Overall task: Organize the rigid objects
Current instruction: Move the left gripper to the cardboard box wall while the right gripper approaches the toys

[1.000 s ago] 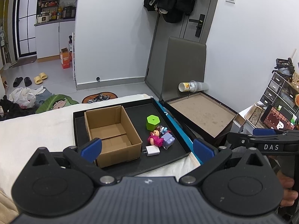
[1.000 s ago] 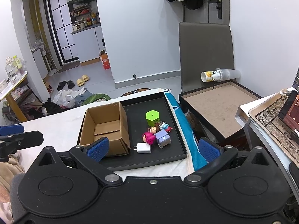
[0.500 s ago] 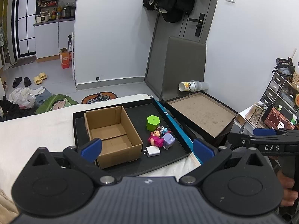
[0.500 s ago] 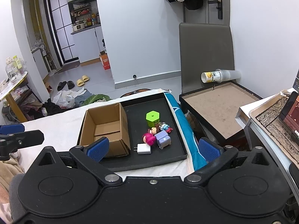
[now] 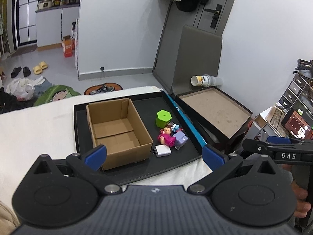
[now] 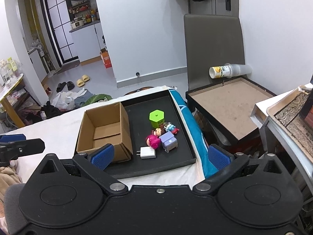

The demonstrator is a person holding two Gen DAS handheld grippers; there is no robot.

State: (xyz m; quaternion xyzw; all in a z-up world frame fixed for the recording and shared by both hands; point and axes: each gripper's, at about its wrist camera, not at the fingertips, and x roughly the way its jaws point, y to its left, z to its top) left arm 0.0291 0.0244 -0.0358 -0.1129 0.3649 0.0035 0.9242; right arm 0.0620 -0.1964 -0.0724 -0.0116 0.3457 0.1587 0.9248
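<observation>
An empty cardboard box (image 5: pixel 117 131) (image 6: pixel 105 131) stands at the left of a black tray (image 5: pixel 182 156) (image 6: pixel 176 162) on a white-covered table. To its right lie a green hexagonal block (image 5: pixel 164 118) (image 6: pixel 156 118), a pink doll (image 5: pixel 166 137) (image 6: pixel 153 139), a purple block (image 5: pixel 180 139) (image 6: pixel 169 142), a small blue-red toy (image 5: pixel 174 127) (image 6: pixel 171 128) and a white charger (image 5: pixel 162 151) (image 6: pixel 147 152). My left gripper (image 5: pixel 154 154) and right gripper (image 6: pixel 159 156) hover open in front of the tray's near edge, holding nothing.
A grey chair (image 6: pixel 213 45) with a shallow brown-bottomed box (image 6: pixel 228 107) and a lying stack of cups (image 6: pixel 228 71) stands right of the table. A blue cloth (image 6: pixel 187 117) hangs at the table's right edge. Shelves and a screen (image 5: pixel 297 121) sit far right.
Both views have shifted only very slightly; the objects on the tray lie where they were and both grippers stay open.
</observation>
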